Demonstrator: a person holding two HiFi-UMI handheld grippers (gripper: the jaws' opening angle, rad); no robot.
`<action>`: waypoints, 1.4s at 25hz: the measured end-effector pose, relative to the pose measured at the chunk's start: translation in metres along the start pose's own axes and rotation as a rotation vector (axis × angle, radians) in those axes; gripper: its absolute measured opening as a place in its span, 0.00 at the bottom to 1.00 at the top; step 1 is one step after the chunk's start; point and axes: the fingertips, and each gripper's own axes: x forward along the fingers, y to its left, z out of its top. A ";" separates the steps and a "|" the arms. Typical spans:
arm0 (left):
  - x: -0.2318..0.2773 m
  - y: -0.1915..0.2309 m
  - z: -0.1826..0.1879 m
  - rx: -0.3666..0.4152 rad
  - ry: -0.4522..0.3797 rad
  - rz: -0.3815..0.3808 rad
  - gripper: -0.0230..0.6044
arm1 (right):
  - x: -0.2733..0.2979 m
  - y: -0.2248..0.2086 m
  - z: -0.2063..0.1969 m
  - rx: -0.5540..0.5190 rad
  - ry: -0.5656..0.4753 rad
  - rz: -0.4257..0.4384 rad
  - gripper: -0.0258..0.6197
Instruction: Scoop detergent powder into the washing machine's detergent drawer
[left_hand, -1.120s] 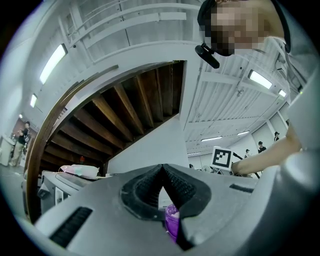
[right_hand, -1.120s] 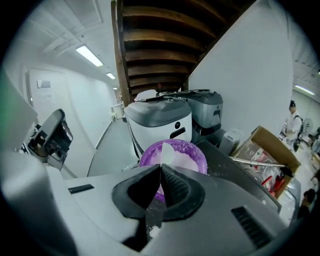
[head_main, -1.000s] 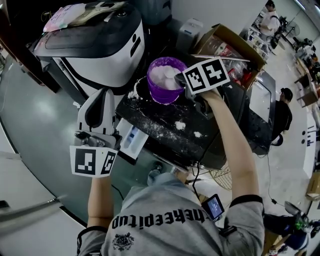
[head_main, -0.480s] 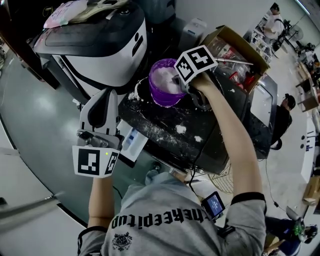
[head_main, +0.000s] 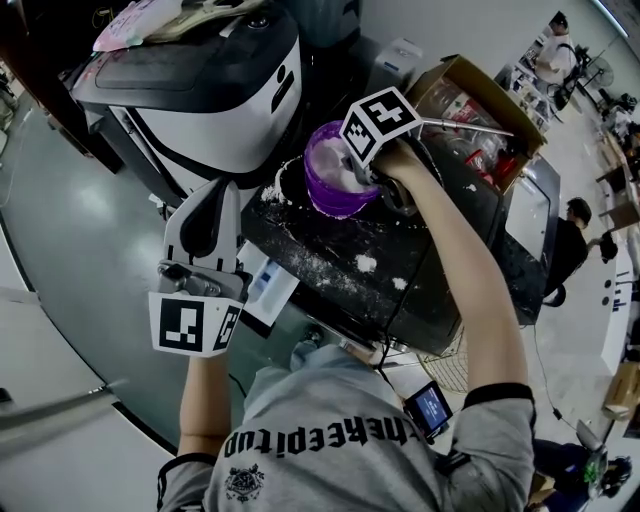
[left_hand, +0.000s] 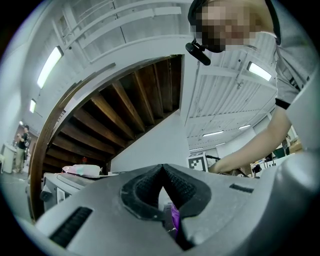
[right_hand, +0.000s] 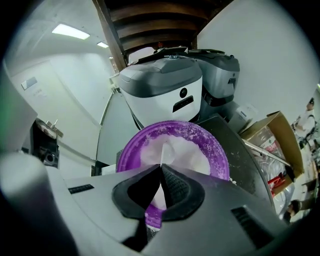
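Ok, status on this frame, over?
Left gripper shut, empty. Right gripper shut on white scoop, over purple bowl of powder. Spilled powder on black top, nothing blocking.

Open lab hall, strip lights (right_hand: 70, 31), washing machine (head_main: 215, 95), cardboard box (head_main: 497, 98), people (head_main: 557, 42) working far off

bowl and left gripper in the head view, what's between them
In the head view, the edge of the black top, with spilled powder piled on it, lies between the bowl and the left gripper.
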 end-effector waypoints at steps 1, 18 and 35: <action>0.000 0.001 0.000 -0.001 0.000 0.003 0.04 | 0.000 0.002 0.001 0.003 0.001 0.012 0.05; -0.006 0.003 -0.002 -0.002 0.002 0.015 0.04 | 0.003 0.025 -0.001 0.080 -0.007 0.186 0.05; -0.014 0.002 0.009 0.000 -0.004 -0.042 0.04 | -0.038 0.011 -0.018 0.378 -0.261 0.316 0.05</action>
